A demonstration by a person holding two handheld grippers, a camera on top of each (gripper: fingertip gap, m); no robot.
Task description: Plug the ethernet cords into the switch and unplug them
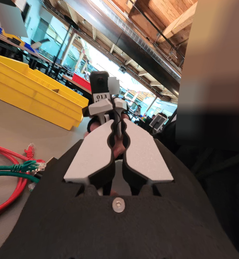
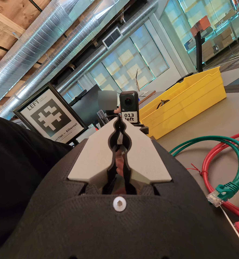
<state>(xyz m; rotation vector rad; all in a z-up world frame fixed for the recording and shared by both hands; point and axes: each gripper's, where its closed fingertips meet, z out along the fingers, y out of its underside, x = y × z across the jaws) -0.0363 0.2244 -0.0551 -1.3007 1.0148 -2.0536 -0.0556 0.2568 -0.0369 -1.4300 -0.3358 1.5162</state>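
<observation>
My left gripper is shut, held above the table and pointing at my right gripper, which faces it tip to tip with its camera on top. In the right wrist view my right gripper is shut too, and the left gripper's camera stands just beyond its tips. Neither holds a cord. A coiled red ethernet cord and a green one lie on the table at lower left, with clear plugs. They also show in the right wrist view, red and green. The switch is not in view.
A yellow plastic bin stands on the tan table behind the cords; it also shows in the right wrist view. A framed sign and a dark monitor stand at the back left. A person's dark sleeve fills the left. Less than 4 cm separates the two grippers' tips.
</observation>
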